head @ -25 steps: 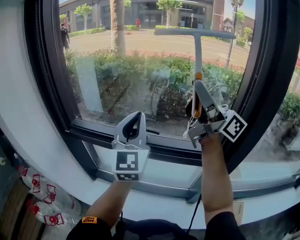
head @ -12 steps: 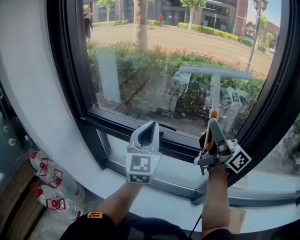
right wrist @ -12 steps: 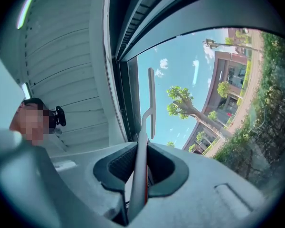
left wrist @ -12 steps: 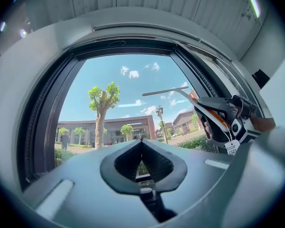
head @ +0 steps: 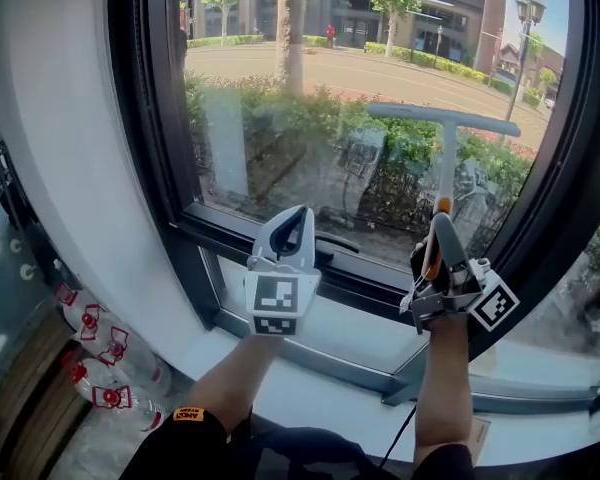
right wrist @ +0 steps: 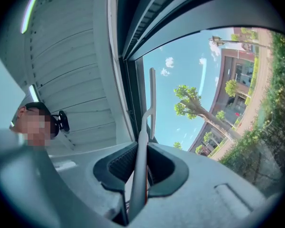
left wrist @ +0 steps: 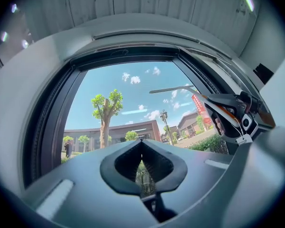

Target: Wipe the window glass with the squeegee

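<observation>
The window glass fills the head view, with a street, trees and a hedge beyond it. A grey T-shaped squeegee lies with its blade flat against the right part of the pane, its shaft running down to an orange grip. My right gripper is shut on that grip, and the shaft passes up between its jaws to the blade. My left gripper hovers by the lower window frame, shut with nothing in it. The left gripper view also catches the right gripper.
A dark window frame surrounds the pane, with a window handle on the lower bar and a white sill below. Plastic bottles with red labels lie on the floor at lower left. A person shows in the right gripper view.
The right gripper has drawn the squeegee down the glass from high on the pane, and over the last half second it sits a little to the right. The left gripper stays by the lower frame.
</observation>
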